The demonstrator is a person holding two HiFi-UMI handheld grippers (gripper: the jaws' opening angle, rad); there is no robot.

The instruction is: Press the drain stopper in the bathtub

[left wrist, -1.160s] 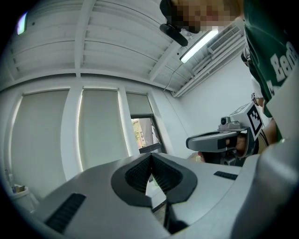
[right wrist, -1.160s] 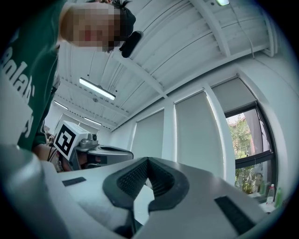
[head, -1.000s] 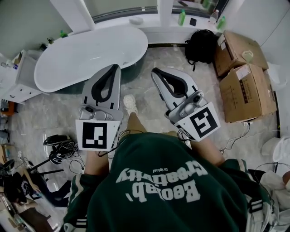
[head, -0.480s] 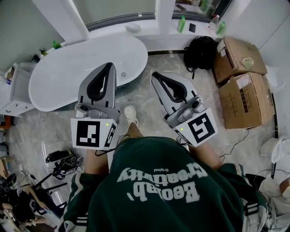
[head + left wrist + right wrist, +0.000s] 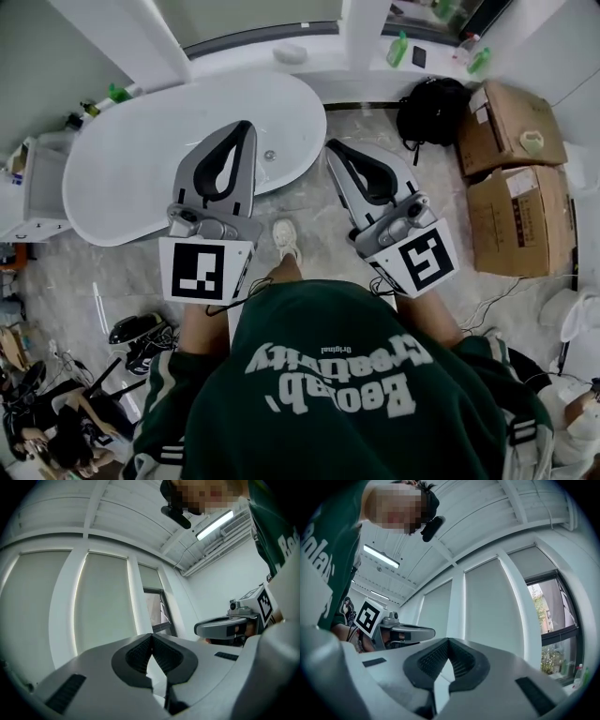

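The bathtub (image 5: 141, 178) is the big white oval on the floor (image 5: 319, 211) in front of the person. Its long way runs left to right in the head view. The drain stopper (image 5: 270, 156) is a small round dot in the tub bottom, near the tub's R end, not in the middle. Nothing is touching it. The left gripper (image 5: 242, 127) has its two tips pressed together w/ only a thin slit lower down btw the dark ribbed pads (image 5: 136, 656), & there is nothing in that slit. The right gripper (image 5: 332, 146) is the same: tips together, pads (image 5: 433, 660) w/ a small gap below, holding nothing. In the head view the dot sits btw the two grippers, just beside the R edge of the L one and farther from the tip of the R one. The L one lies over the tub in the picture; the R one lies over the floor next to the tub's end. So the L one looks like the nearer one to use, I think. But both gripper views look up at the ceiling (image 5: 117, 508) & window blinds, not at the tub, so the tips point up and away. The stopper is down low and ahead of them. To press it, a tip prob. has to tilt down, go forward a bit to the right, & drop into the tub. The person's shoe (image 5: 286, 239) is on the floor near the tub side.
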